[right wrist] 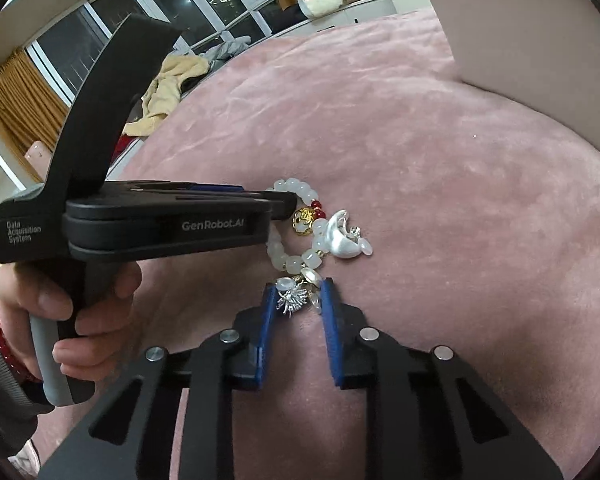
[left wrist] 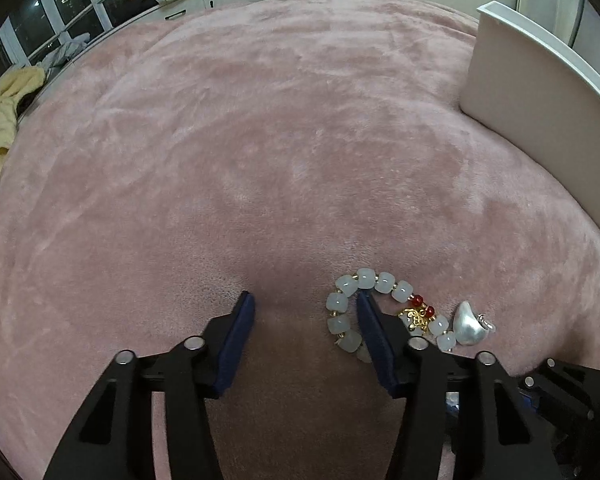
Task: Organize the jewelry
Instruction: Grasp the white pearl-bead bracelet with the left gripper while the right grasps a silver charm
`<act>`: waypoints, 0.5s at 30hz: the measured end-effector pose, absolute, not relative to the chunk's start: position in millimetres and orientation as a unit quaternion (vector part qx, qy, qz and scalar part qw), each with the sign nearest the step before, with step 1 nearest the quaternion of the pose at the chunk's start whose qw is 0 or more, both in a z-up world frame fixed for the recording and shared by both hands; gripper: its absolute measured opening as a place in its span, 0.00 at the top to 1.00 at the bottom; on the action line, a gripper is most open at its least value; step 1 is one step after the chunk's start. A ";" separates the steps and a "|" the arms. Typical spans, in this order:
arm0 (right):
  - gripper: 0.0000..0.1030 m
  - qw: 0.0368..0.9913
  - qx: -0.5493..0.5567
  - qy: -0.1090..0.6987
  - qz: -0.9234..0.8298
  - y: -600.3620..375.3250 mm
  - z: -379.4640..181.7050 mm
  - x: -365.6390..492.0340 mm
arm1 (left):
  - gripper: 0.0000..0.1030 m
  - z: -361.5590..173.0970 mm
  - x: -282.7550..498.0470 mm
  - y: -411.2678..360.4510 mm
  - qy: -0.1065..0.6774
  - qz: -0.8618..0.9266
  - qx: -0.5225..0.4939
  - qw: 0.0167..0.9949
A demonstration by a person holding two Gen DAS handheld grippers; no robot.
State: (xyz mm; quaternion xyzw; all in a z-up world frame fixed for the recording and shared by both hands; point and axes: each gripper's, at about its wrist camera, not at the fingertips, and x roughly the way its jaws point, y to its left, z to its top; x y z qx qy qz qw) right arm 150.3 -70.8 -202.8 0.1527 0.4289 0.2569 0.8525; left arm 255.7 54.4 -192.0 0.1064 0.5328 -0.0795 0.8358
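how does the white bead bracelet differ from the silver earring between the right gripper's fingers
The white bead bracelet with red beads and a gold charm is a loop of chunky translucent beads; the silver spiky earring with a clear stone is a small metal cluster. The bracelet lies across the left gripper's right finger; the earring sits between the fingers of the right gripper, whose jaws are narrower but not shut. Both rest on the pink plush blanket.
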 end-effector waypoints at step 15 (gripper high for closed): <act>0.81 0.872 0.172 0.388 0.244 -104.0 -169.8 122.1 | 0.85 -158.4 232.5 60.1 0.525 -0.082 0.098 0.841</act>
